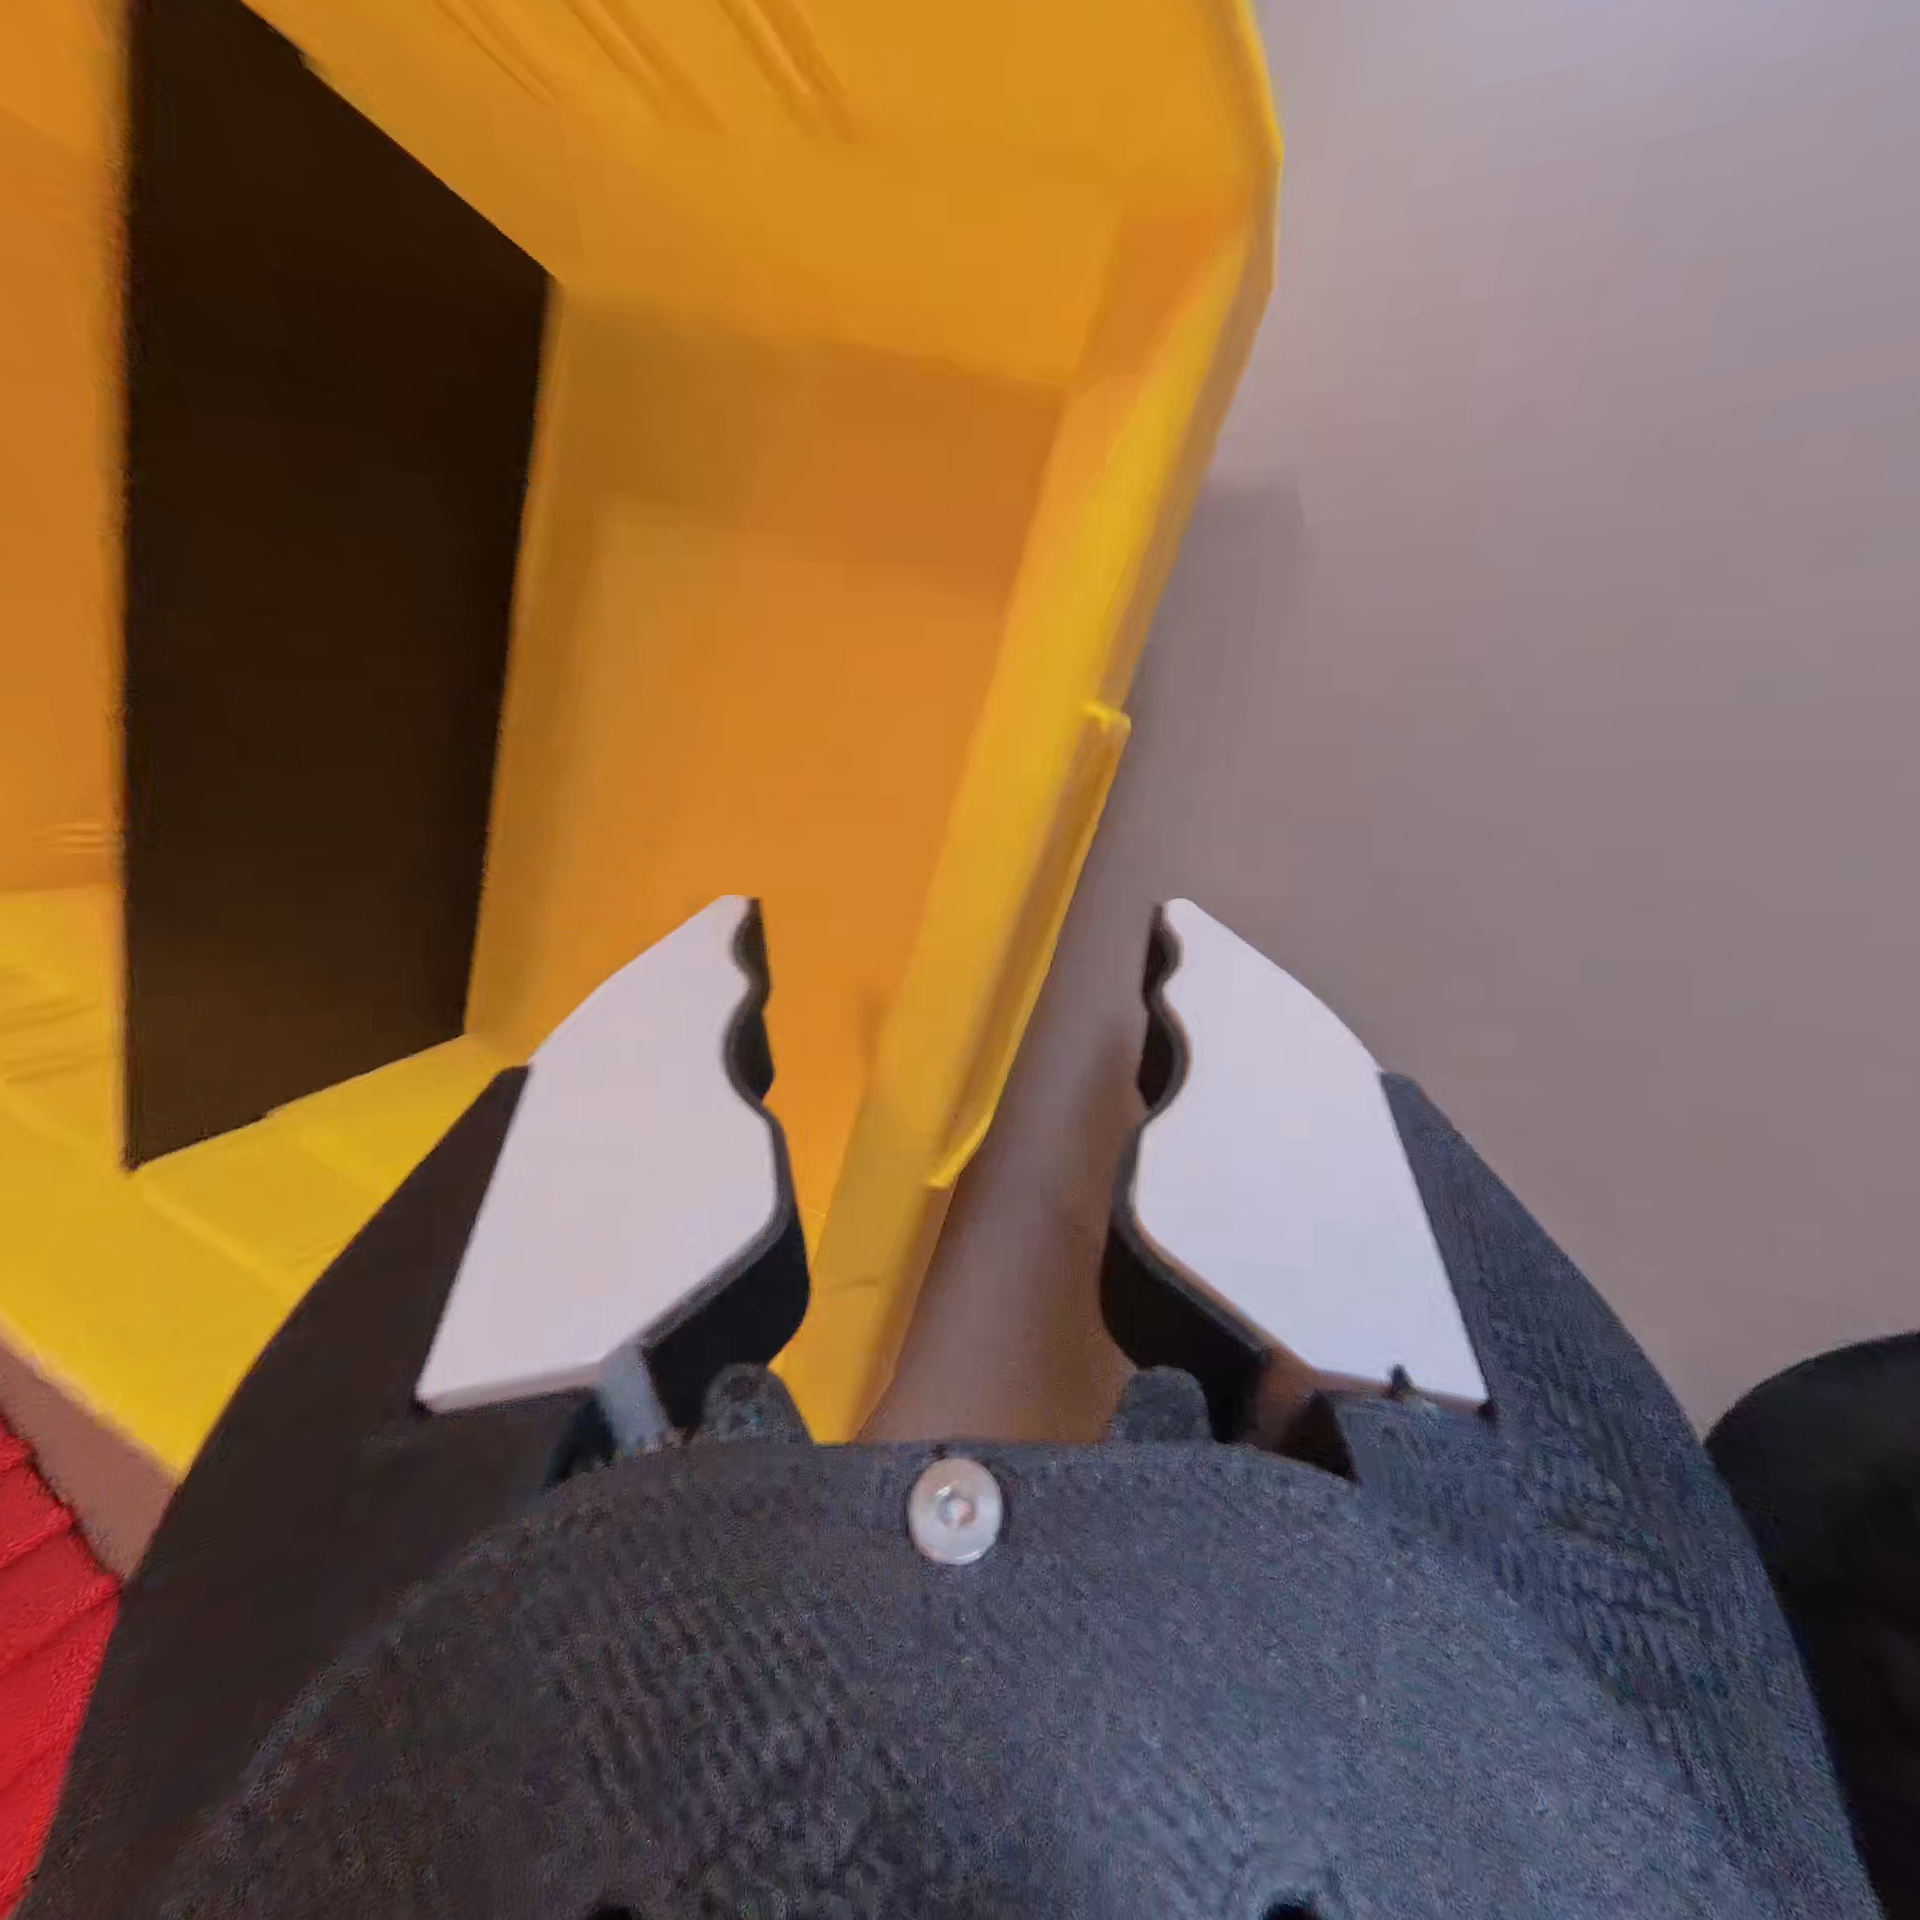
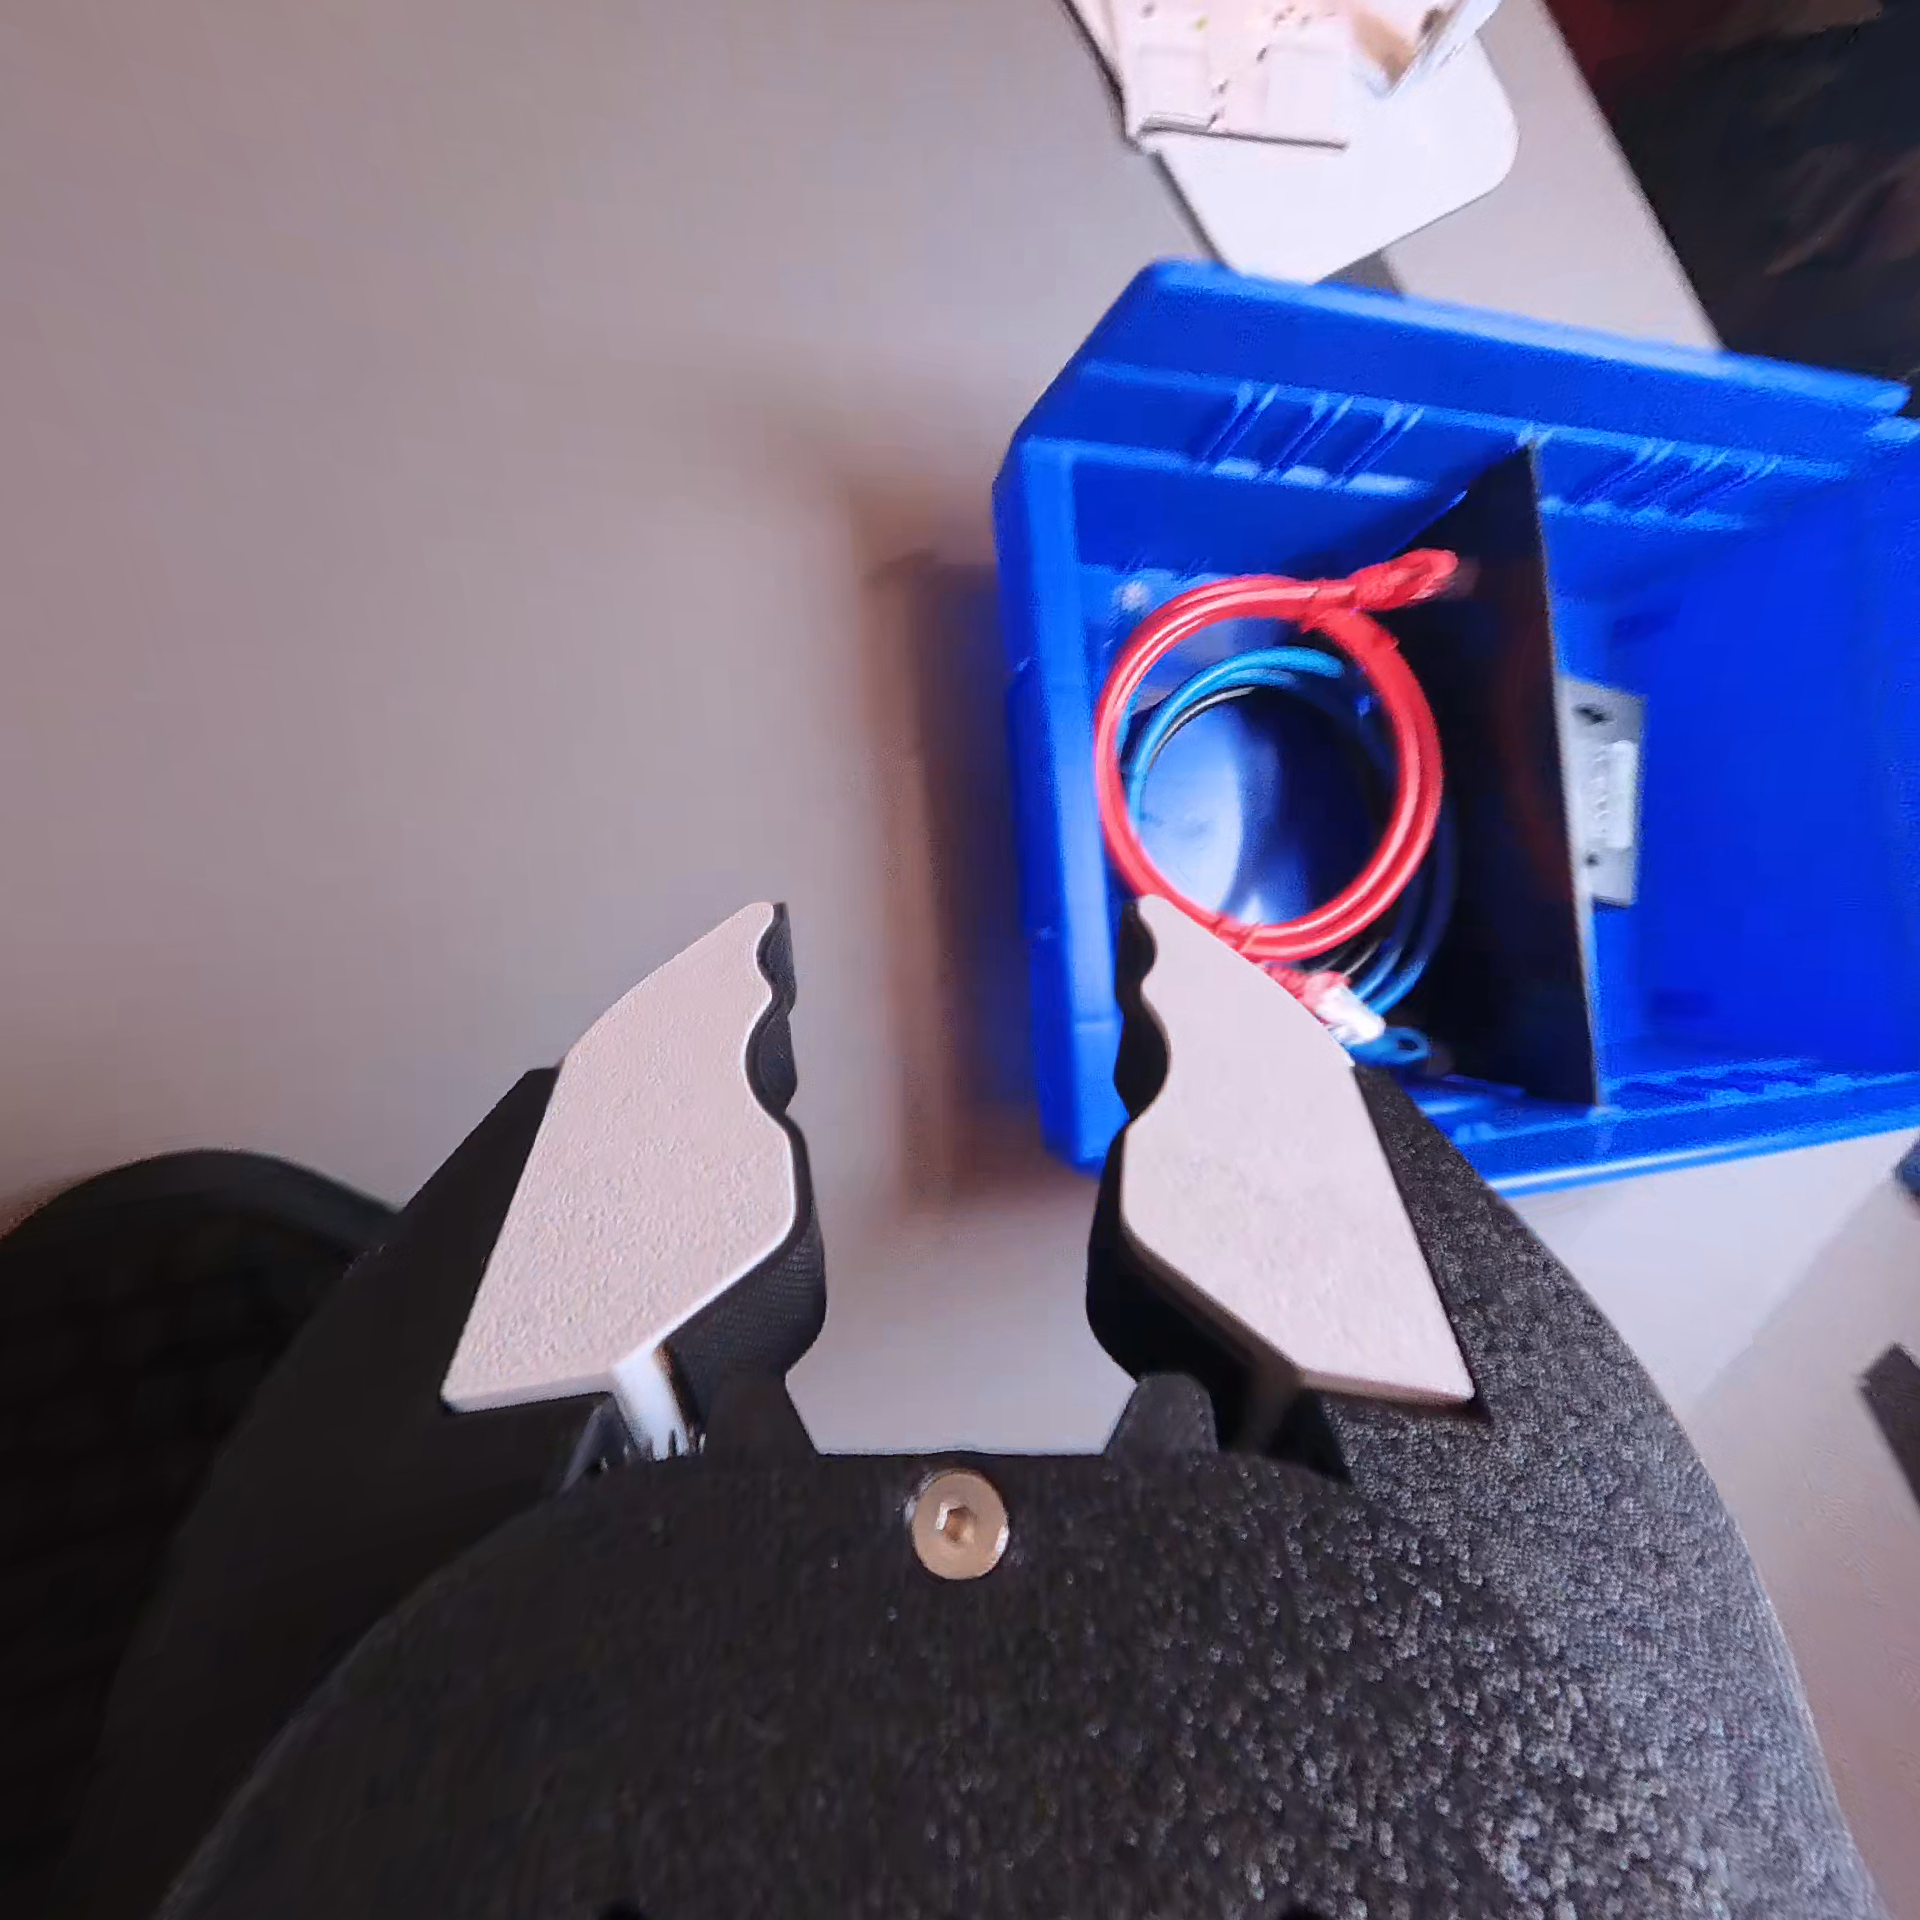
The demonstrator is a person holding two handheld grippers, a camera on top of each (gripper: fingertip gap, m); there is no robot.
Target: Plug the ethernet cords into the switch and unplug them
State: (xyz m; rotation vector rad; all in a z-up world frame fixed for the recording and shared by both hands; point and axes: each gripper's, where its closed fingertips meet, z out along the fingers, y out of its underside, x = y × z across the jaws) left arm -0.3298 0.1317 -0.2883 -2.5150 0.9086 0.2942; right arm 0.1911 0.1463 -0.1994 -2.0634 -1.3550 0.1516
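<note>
Black, grainy housing with a silver screw fills the bottom of both wrist views, and from it the pale-faced tongs reach forward. Left tongs point(image 1: 956, 935) stand open with nothing between the jaws; a yellow bin point(image 1: 831, 623) lies just ahead and to their left, its rim running up between the fingertips, and a dark divider point(image 1: 312, 623) stands inside it farther left. No cord or device shows in that bin from this angle. Right of the left tongs is bare grey counter point(image 1: 1558, 520), and a patch of red cloth point(image 1: 42, 1662) shows at the lower left edge. Right tongs point(image 2: 956, 935) are likewise open and empty, hovering above the counter point(image 2: 416, 416). Just ahead and to their right sits a blue bin point(image 2: 1299, 416) holding the ethernet cords: a coiled red cord point(image 2: 1112, 748) on top, with a blue cord point(image 2: 1226, 665) looped beneath it, their clear plugs lying just beyond the right fingertip. A dark divider point(image 2: 1496, 779) splits this bin, and beyond it, farther right, a small grey part bearing a label point(image 2: 1605, 800) shows; its print is too blurred to read. Well ahead, at the top edge, lies a white device point(image 2: 1299, 83), motion-blurred, so I cannot tell whether it is the switch. No brand marks are legible anywhere.
</note>
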